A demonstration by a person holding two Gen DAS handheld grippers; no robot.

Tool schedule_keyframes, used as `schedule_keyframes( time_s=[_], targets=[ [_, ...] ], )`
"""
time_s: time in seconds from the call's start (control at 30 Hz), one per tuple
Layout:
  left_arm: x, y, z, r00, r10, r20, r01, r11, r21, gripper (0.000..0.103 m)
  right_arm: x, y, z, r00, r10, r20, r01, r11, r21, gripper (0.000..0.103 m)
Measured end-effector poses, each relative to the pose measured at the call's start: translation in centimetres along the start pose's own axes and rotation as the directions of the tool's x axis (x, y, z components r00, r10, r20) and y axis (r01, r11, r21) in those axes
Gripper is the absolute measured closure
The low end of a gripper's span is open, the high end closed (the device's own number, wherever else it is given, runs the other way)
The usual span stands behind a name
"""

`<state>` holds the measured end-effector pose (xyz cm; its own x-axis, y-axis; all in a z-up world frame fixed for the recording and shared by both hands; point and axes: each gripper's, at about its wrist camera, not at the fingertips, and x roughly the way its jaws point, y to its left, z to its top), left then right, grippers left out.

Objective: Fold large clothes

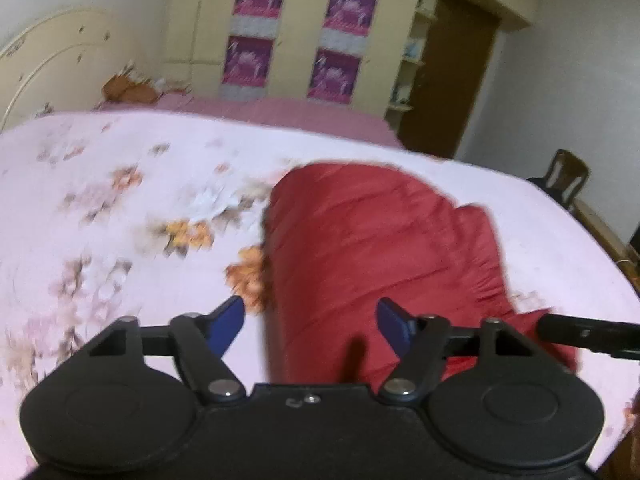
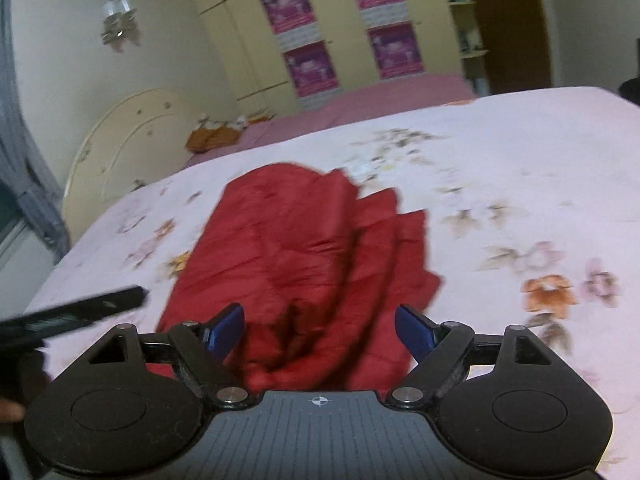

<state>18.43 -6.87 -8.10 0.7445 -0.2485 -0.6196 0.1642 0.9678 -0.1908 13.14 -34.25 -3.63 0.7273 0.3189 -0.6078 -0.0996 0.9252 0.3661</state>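
Observation:
A large red garment [image 1: 380, 248] lies folded into a long bundle on the pink flowered bedspread [image 1: 120, 200]. My left gripper [image 1: 311, 322] hangs above its near left edge, blue fingers apart and nothing between them. In the right wrist view the same red garment [image 2: 304, 248] shows layered folds stepping off to the right. My right gripper [image 2: 320, 330] hovers over its near end, open and empty. The black tip of the other gripper pokes in at each view's edge [image 1: 584, 332] [image 2: 80, 312].
The bedspread [image 2: 520, 184] covers a wide bed with a cream headboard [image 2: 120, 140]. Beyond it stand a pink-sheeted bed [image 1: 280, 112], cream wardrobes with purple posters [image 1: 304, 32], a brown door [image 1: 452, 68] and a dark wooden chair [image 1: 564, 176].

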Motion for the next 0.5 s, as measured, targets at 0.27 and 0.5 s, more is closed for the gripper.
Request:
schedule_keyframes(
  time_s=[0.27, 0.5],
  targets=[
    [2.0, -1.6, -2.1, 0.997, -0.065, -0.035, 0.066, 0.997, 0.026, 0.056, 3.9, 1.3, -2.0, 0.993, -0.027, -0.112, 0.021, 0.998, -0.054, 0.053],
    [2.7, -1.7, -2.1, 0.996, -0.072, -0.048, 0.074, 0.997, 0.037, 0.056, 3.4, 0.4, -2.5, 0.994, -0.001, -0.108, -0.006, 0.998, -0.070, 0.091]
  ],
)
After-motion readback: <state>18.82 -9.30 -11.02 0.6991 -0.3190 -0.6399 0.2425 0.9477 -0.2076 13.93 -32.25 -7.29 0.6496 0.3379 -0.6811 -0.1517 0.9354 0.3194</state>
